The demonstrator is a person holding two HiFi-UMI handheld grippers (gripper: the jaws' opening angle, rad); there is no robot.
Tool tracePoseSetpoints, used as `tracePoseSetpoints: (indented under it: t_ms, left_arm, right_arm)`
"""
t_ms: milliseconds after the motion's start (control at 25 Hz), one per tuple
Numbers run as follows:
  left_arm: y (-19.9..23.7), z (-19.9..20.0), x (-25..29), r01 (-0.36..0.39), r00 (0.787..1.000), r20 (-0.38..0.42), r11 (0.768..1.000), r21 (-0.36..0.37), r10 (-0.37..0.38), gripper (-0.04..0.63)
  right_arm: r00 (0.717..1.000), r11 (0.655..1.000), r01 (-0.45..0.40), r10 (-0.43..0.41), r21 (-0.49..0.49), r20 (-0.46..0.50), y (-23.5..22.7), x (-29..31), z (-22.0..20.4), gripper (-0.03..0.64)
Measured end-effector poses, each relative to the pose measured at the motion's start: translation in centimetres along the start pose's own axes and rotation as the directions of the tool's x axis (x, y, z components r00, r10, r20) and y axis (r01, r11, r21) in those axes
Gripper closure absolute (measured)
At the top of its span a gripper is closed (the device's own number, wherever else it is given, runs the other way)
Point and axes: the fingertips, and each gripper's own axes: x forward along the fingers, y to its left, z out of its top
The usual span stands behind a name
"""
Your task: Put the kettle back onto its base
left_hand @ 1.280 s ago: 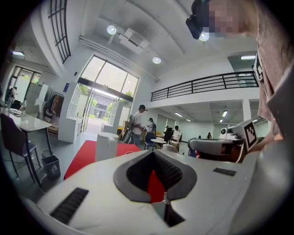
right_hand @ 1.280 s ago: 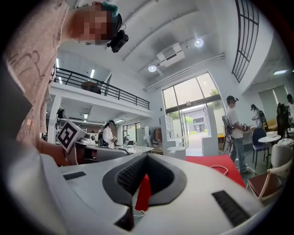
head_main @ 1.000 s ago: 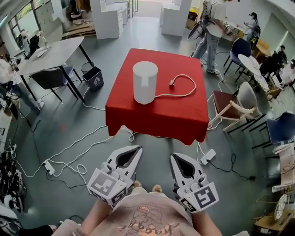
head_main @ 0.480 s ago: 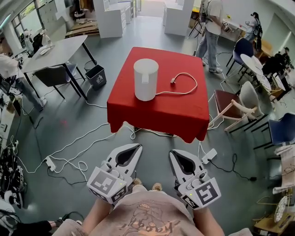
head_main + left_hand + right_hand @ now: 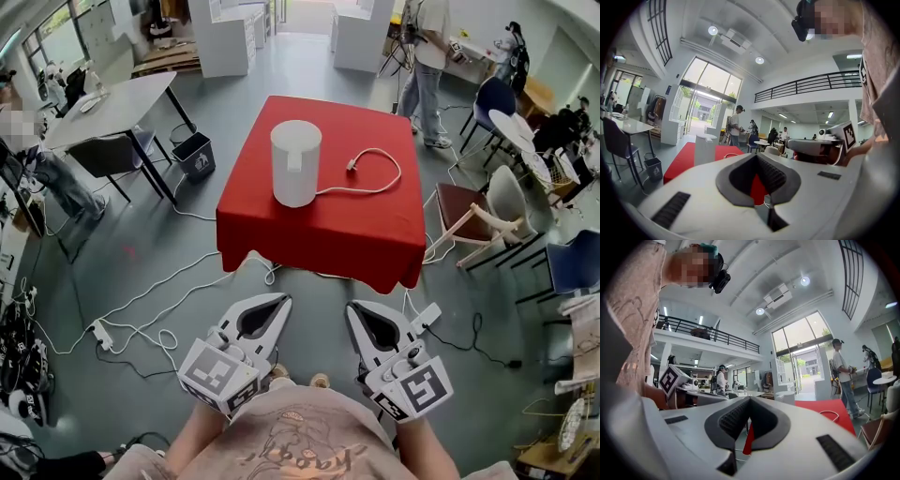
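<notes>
White kettle (image 5: pixel 295 164) stands upright on the red-covered worktop (image 5: pixel 323 234), its cord (image 5: pixel 384 187) looped to its right. Left hand-held gripper (image 5: pixel 281 300) and right hand-held gripper (image 5: pixel 353 307) both clenched, grasping nothing, well short of the worktop.

In the head view the kettle (image 5: pixel 295 164) hides whatever sits beneath it, and the bottom edge cuts off the person's forearms (image 5: pixel 194 439).

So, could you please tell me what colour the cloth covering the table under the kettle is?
Plain red. The tablecloth shows best in the head view.
</notes>
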Motion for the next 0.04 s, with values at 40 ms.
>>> tracePoseSetpoints:
  t_ms: [40]
  left_arm:
    - [-0.05, -0.02, 0.07, 0.003, 1.0, -0.007, 1.0, -0.005, -0.003, 0.611]
  right_arm:
    - [1.0, 1.0, 0.001, -0.001, -0.001, -0.002, -0.11, 0.08, 0.03, 0.615]
